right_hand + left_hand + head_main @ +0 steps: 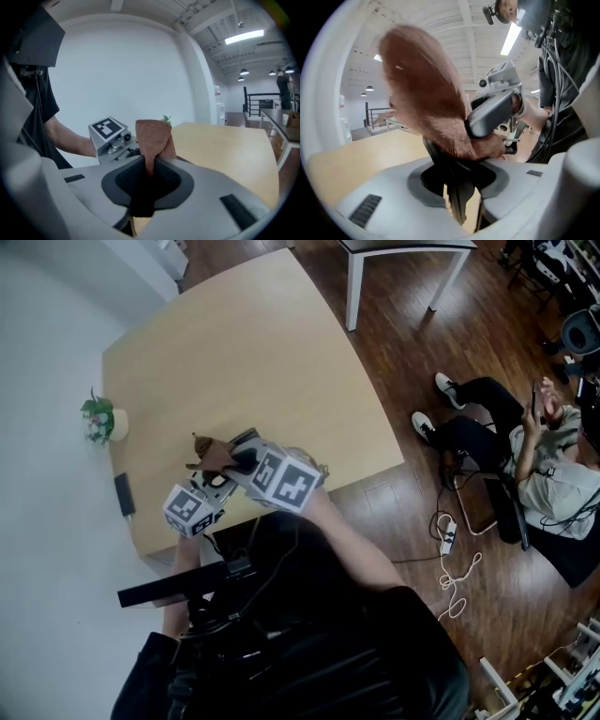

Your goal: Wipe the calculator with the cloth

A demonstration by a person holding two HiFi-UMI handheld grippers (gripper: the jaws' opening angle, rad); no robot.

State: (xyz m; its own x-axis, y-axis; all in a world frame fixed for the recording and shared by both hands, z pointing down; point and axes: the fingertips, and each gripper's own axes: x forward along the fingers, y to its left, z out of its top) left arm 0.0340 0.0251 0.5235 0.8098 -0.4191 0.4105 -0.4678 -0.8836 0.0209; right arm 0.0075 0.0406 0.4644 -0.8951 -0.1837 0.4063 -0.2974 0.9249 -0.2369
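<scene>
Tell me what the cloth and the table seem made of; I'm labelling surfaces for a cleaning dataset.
The cloth looks like soft textile, probably microfibre or terry: brown, matte, with a fuzzy nap and limp folds. The table looks like pale wood or wood-look laminate, smooth with a low sheen. No grain shows clearly enough to say which.

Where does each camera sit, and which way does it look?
Head view: on the person's head, looking steeply down at the table; both forearms show.
Left gripper view: on the left gripper, along its jaws gripping the calculator; right hand shows.
Right gripper view: on the right gripper, along jaws pinching the cloth; left forearm shows.
Shared: all three show the cloth.
</scene>
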